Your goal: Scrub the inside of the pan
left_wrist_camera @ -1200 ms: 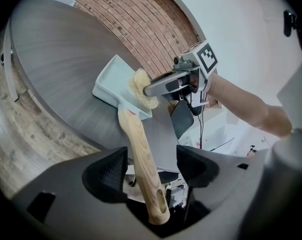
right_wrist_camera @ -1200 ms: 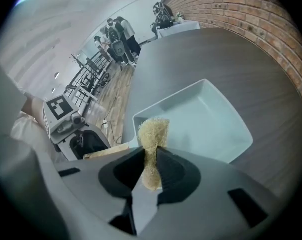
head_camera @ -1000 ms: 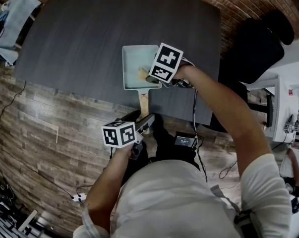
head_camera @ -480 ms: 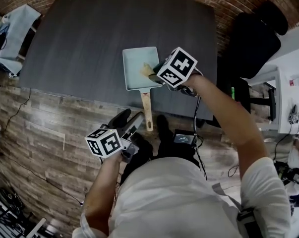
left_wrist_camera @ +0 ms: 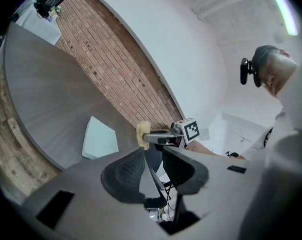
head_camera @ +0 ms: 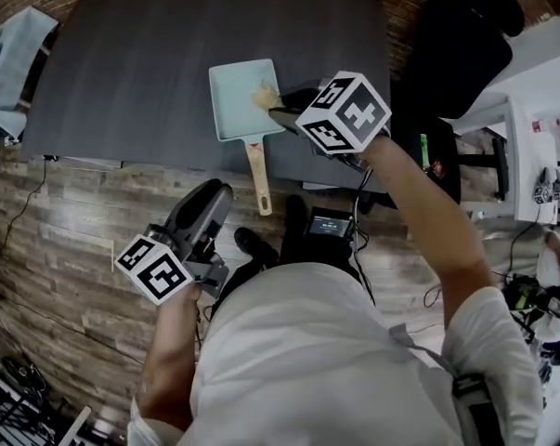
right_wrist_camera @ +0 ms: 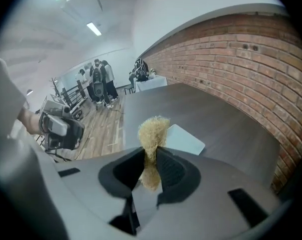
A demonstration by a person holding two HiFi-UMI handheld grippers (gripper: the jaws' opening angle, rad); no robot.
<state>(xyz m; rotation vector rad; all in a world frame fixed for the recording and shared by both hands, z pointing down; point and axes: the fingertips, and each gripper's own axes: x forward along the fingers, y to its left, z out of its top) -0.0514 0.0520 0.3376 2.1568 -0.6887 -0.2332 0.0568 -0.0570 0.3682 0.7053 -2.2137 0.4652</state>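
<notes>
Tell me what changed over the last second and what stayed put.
The left gripper drew back from the handle of the pan; its jaws are closing with nothing between them. The right gripper, still shut on the scrubber, carried it from inside the pan to over its right rim, lifted clear. The pan stayed on the table.

A pale blue-green rectangular pan (head_camera: 238, 96) is lying flat on the dark bench (head_camera: 140, 54), wooden handle pointing off the edge, just beyond the right fingers (right_wrist_camera: 172, 171), which are pinching a straw-coloured scrubber (right_wrist_camera: 152, 134) (tufted, fibrous).
</notes>
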